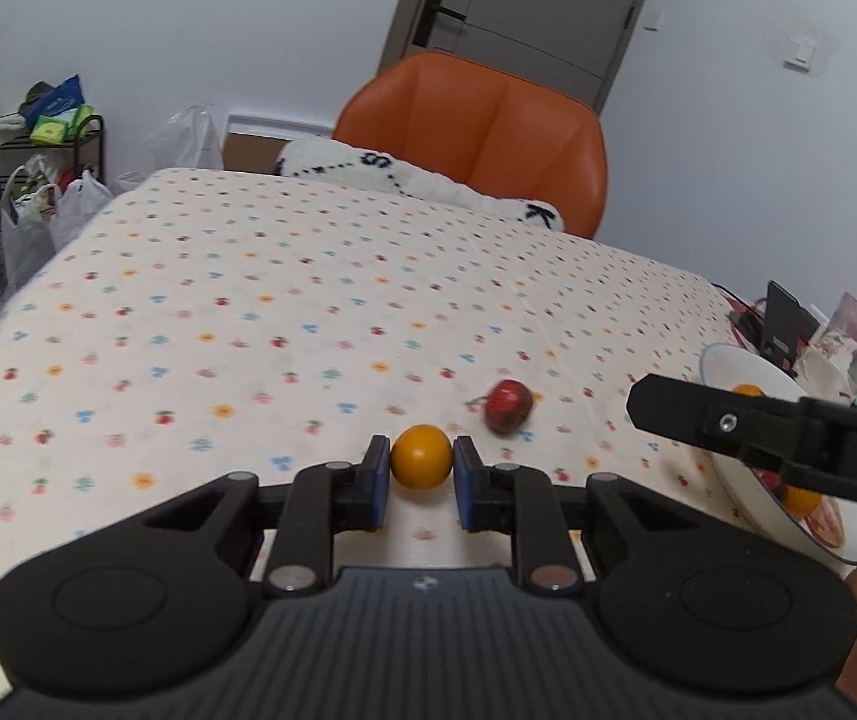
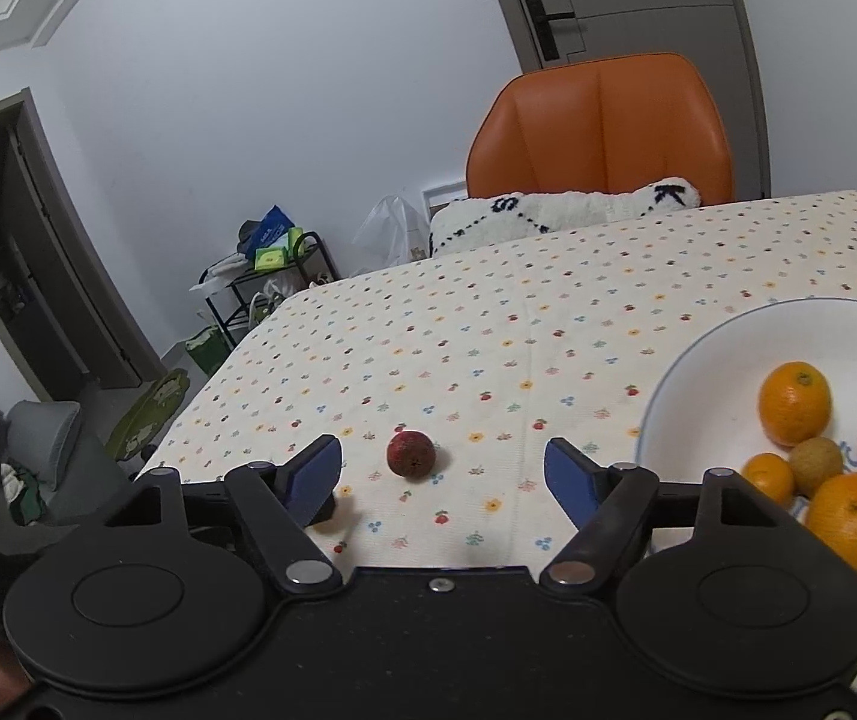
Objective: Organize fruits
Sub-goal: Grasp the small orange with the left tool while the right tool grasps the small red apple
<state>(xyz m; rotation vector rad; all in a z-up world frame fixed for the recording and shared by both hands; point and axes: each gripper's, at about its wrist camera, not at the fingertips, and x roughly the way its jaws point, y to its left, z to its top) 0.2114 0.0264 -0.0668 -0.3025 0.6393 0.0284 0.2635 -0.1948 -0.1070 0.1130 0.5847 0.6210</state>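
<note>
One floral tablecloth (image 2: 548,312), orange chair (image 2: 602,126) behind.

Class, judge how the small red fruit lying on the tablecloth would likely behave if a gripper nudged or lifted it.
The red fruit looks round, so a nudge would probably roll it. The soft tablecloth may slow it. It looks small and probably light to lift.
</note>
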